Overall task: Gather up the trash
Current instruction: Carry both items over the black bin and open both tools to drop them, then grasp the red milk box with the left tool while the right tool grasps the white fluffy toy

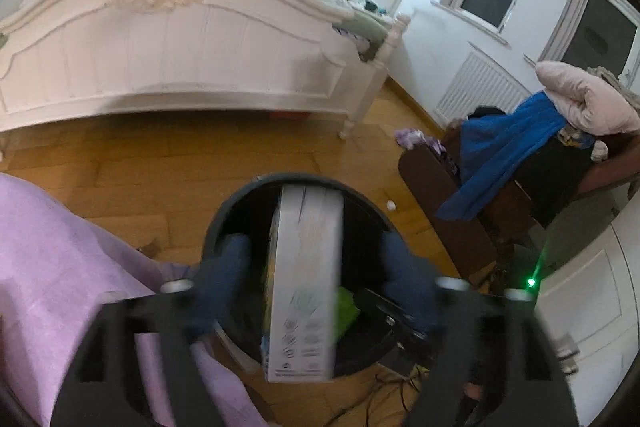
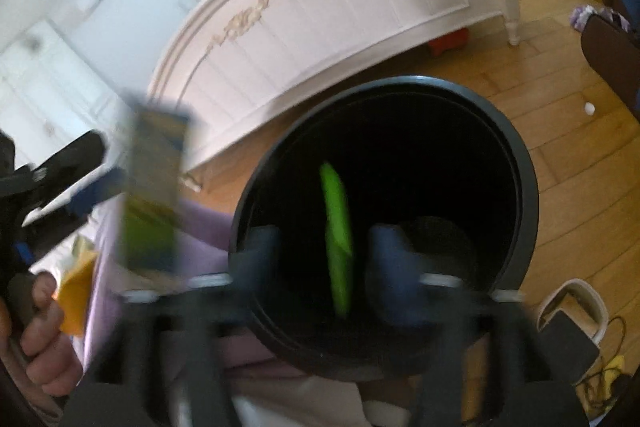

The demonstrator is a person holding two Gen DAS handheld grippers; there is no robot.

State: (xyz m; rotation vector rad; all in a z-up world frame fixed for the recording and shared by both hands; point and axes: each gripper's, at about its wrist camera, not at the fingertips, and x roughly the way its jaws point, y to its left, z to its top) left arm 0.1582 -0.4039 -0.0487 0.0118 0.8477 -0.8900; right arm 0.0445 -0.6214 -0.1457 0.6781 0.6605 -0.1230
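Observation:
A black round trash bin point(image 1: 224, 223) stands on the wood floor; it also shows in the right wrist view point(image 2: 520, 163). My left gripper point(image 1: 316, 267) is open above the bin, and a white carton point(image 1: 304, 279) sits loose between its fingers, apart from both pads. In the right wrist view the same carton point(image 2: 154, 187) shows its blue and green face, blurred, left of the bin. My right gripper point(image 2: 324, 247) is open over the bin mouth with a thin bright green piece point(image 2: 338, 239) loose between its fingers. A green piece point(image 1: 346, 311) lies inside the bin.
A white bed footboard point(image 1: 172, 39) stands behind the bin. A purple cloth point(image 1: 60, 267) lies at the left. A chair piled with a blue cloth point(image 1: 504, 155) is at the right. A small white scrap point(image 1: 390, 205) lies on the floor. Cables and a white container point(image 2: 576, 311) sit at lower right.

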